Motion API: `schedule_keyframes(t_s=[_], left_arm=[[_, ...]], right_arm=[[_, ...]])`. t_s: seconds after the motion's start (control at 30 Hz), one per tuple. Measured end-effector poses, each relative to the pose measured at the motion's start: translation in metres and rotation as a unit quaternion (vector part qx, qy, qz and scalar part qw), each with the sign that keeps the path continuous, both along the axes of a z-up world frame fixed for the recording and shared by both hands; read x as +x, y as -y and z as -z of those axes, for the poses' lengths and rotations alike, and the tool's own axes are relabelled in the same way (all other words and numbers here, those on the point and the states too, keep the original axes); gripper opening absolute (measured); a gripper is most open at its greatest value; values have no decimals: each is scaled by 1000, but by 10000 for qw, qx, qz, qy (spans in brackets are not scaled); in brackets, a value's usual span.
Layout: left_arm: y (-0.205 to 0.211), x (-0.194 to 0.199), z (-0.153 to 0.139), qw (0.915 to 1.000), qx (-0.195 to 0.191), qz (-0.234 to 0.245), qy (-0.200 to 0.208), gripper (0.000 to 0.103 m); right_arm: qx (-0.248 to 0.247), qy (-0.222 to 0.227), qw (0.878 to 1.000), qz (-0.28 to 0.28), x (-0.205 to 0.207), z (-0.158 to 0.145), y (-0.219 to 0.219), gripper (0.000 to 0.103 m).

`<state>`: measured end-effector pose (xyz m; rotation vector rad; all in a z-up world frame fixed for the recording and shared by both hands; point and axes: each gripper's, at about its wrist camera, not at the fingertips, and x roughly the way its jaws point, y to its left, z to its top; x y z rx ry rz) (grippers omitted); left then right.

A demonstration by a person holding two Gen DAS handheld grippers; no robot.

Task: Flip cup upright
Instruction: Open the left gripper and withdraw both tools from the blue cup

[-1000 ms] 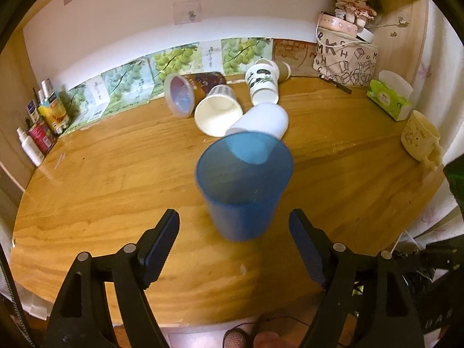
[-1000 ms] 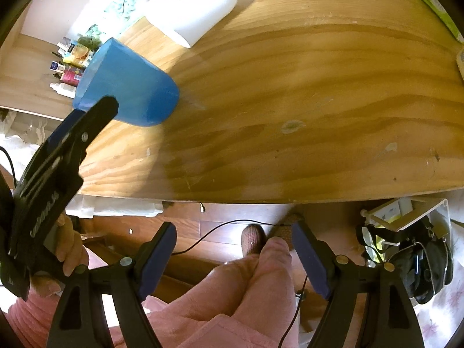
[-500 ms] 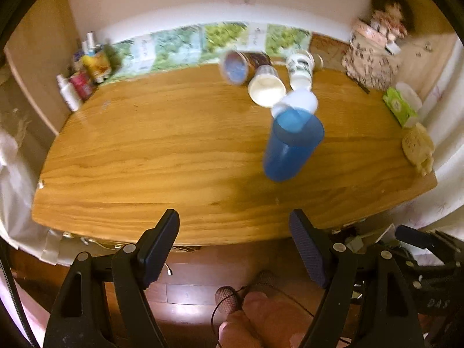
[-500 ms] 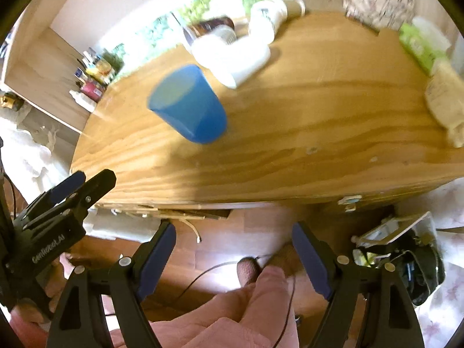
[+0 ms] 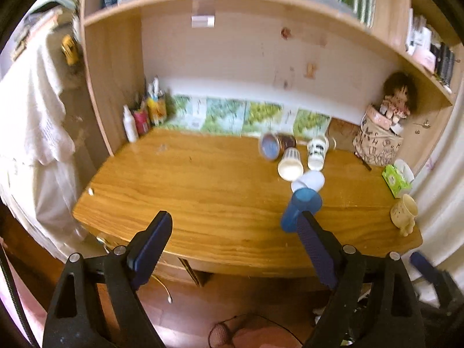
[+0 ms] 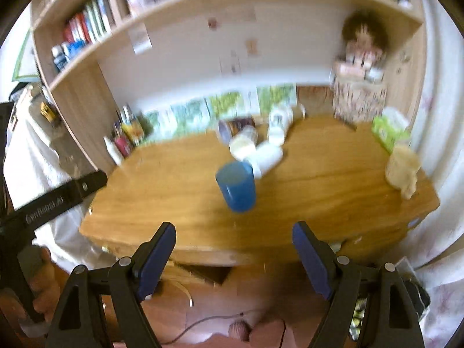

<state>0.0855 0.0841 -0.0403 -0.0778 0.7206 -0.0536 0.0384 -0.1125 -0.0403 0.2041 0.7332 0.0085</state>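
Note:
A blue plastic cup point(image 6: 237, 186) stands upright, mouth up, near the front of the wooden desk point(image 6: 319, 188); in the left wrist view the blue cup point(image 5: 300, 208) is partly behind my right finger. My left gripper point(image 5: 235, 249) is open and empty, held off the desk's front edge. My right gripper point(image 6: 234, 256) is open and empty, also off the front edge, well short of the cup.
Several cups lie on their sides behind the blue cup: a white one point(image 6: 265, 158), a cream one point(image 6: 243, 145), a printed one point(image 6: 277, 126). A cream mug point(image 6: 401, 165), a green tissue pack point(image 6: 387, 130), a doll point(image 6: 362, 66), bottles point(image 6: 124, 139).
Both grippers have pulled back and up away from the desk, so the cup and desk look smaller. The blue cup stays upright where it was let go.

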Motion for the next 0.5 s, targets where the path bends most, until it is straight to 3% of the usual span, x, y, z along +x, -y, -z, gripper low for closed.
schedule_keyframes(t_s=[0.13,0.2,0.27,0.33,0.5], left_arm=[[-5,-23,-7,9988,167,-70,451,93],[-9,-29,-10,9980,133,-169,601,101],[-14,-33,-14,9962,156,-304,803,101],[-16,-36,-19,9944,197,-390,963,102],[-10,-45,-20,9929,258,-260,1133,102]], right_arm=[[-130,531,9983,192,-14,-16,-10,88],[-135,662,9974,252,-18,-22,-13,88],[-151,743,9966,308,-25,-27,-15,90],[-232,872,9953,350,-32,-31,-17,103],[-425,1203,9904,531,-51,-42,-20,103]])
